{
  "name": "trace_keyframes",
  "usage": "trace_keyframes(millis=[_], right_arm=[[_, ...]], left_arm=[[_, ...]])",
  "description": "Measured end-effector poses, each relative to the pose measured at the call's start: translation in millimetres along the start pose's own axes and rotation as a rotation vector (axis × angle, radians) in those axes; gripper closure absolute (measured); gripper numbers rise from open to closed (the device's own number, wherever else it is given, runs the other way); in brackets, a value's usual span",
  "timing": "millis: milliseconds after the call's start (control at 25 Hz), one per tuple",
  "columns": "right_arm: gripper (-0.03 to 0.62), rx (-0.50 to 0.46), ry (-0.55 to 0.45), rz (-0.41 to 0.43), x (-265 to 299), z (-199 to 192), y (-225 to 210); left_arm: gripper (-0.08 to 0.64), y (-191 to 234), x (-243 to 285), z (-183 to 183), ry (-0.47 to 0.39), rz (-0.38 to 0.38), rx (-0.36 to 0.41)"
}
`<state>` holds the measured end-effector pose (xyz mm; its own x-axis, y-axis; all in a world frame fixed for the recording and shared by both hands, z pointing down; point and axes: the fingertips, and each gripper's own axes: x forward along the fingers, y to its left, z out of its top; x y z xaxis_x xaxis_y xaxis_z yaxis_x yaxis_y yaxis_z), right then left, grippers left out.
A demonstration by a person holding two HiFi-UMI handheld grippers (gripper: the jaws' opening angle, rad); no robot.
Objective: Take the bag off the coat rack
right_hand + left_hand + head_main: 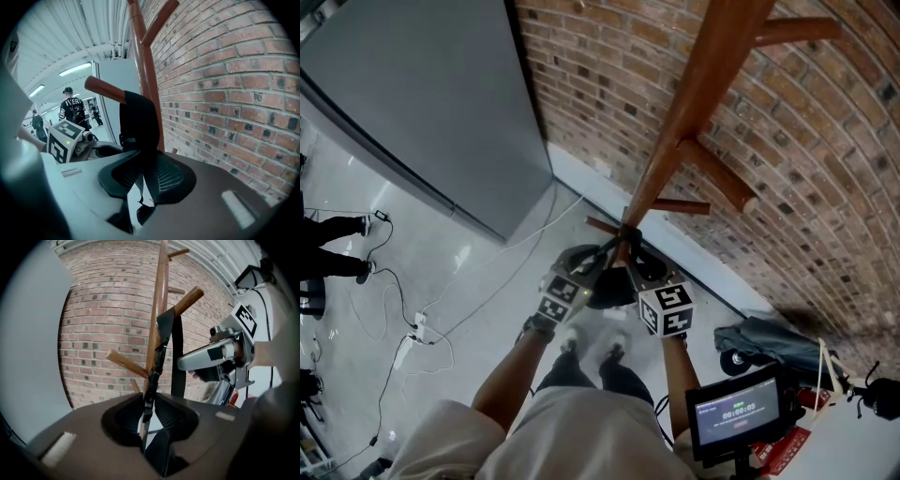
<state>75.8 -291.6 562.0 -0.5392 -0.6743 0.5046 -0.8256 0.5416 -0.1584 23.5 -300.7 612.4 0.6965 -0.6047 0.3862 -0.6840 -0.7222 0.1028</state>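
At left, the left gripper [147,411] was clamped on a thin run of the strap [155,363], its jaws closed just below the strap's hardware. From there the strap climbed to an upward-slanting peg [188,297] on the rack [698,98] and was looped over it close to the pole. Between the two grippers, what appeared to be the bag [612,289] hung low beside the pole, not yet off the rack. At right, the right gripper [143,171] was closed on the broad black part of the strap, just beneath the peg.

The likeliest trouble was the peg's slant. The loop would have to rise past the tip, and an outward pull would probably only cinch it against the wood. A hard sideways tug on a caught strap could tip the tall, narrow rack. The hardware might also snag on the peg or the pole. Both holds were on webbing alone, so the bag's weight could drag the strap through the jaws. The grippers also worked near each other, and uneven lifting could knock them together.
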Motion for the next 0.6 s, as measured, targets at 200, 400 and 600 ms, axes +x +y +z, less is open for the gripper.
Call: trace_keyframes(millis=[200, 400, 600], right_arm=[[0.520, -0.010, 0.011, -0.006, -4.4, -0.5, -0.8], [0.529, 0.015, 0.001, -0.005, -11.6, 0.4, -2.0], [0.531, 0.030, -0.035, -0.003, -22.9, 11.9, -2.0]], left_arm=[[0.491, -2.7, 0.1, -2.0, 0.000, -0.008, -0.003], [0.499, -2.6, -5.8, -2.5, 0.001, 0.000, 0.000], [0.502, -2.0, -17.4, 11.2, -0.036, 0.009, 0.006]])
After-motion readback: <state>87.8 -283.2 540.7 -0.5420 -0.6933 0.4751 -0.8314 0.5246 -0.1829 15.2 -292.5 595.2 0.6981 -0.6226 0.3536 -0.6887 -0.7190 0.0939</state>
